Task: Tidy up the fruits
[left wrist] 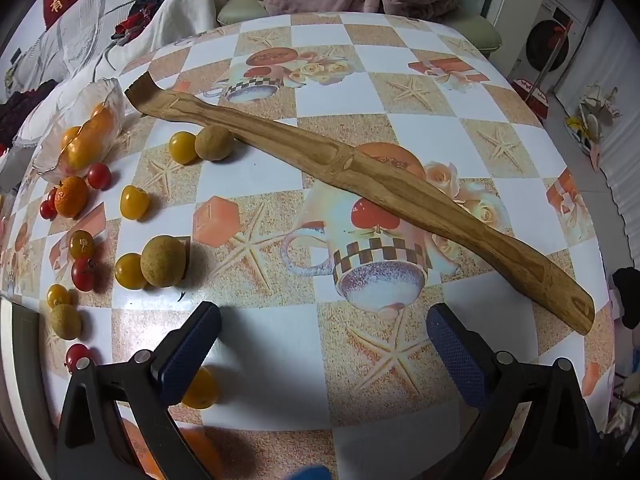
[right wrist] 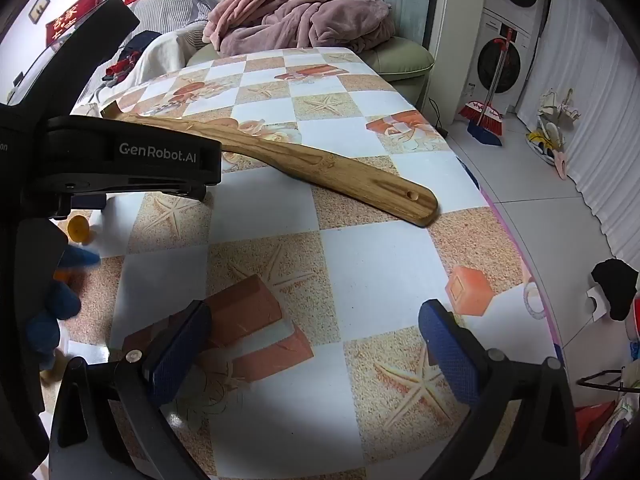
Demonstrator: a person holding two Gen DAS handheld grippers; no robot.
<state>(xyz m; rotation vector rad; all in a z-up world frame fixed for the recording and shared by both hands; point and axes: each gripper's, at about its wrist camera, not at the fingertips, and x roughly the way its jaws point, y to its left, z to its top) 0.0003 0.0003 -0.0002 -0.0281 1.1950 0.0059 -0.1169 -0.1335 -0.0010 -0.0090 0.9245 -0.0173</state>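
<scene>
Left gripper: the left gripper (left wrist: 322, 340) hangs low over the table (left wrist: 400, 80), its tongs spread wide apart with nothing between them.
Right gripper: the right gripper (right wrist: 314, 332) is likewise spread apart and empty, over a bare stretch of the tablecloth.
Where the fruit lies: the fruits are scattered along the left side of the table, all to the left of the left gripper's line of sight; a yellow tomato (left wrist: 200, 388) sits just beside and partly under the left finger (left wrist: 188, 352), a longan (left wrist: 163, 261) and its yellow neighbour lie further ahead-left, and a clear bowl (left wrist: 80, 128) holding oranges stands at the far left edge.
Nearer hand: the left one, plainly; from the right wrist view only a scrap of yellow fruit (right wrist: 78, 230) shows, behind the left tool's body.
Long thing: a wooden back scratcher (left wrist: 360, 184) lies diagonally from far-left to near-right, dividing the fruit side from the clear side.
Likely turn: I'd judge the left gripper must swing leftward to centre a fruit between its fingers.
</scene>
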